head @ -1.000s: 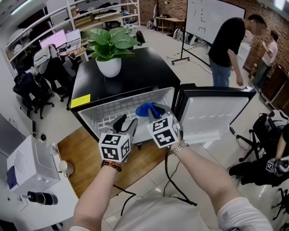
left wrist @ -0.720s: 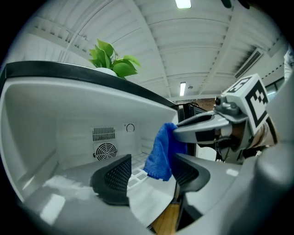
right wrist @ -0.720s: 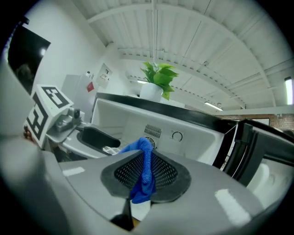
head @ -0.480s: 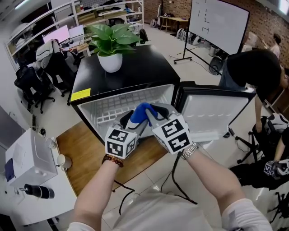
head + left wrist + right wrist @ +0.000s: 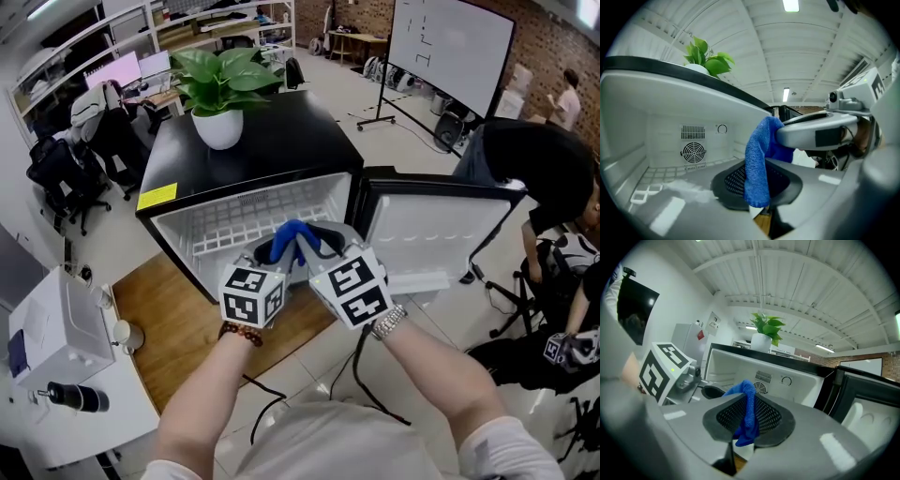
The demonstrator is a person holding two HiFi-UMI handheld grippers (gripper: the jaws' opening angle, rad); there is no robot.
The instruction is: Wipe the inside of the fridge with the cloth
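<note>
Before the open black mini fridge (image 5: pixel 281 150), the left hand-held gripper (image 5: pixel 271 252), jaws just closing, and right hand-held gripper (image 5: pixel 311 246) both pinch the blue microfibre cloth (image 5: pixel 289 234); wiping looks unstarted.

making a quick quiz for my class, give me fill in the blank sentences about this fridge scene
The green leafy plant in a white pot stands on ____ of the black mini fridge. The fridge's white-lined door stands ____. The right tongs are shut on a soft ____ cloth.
Missing words: top; open; blue.
</note>
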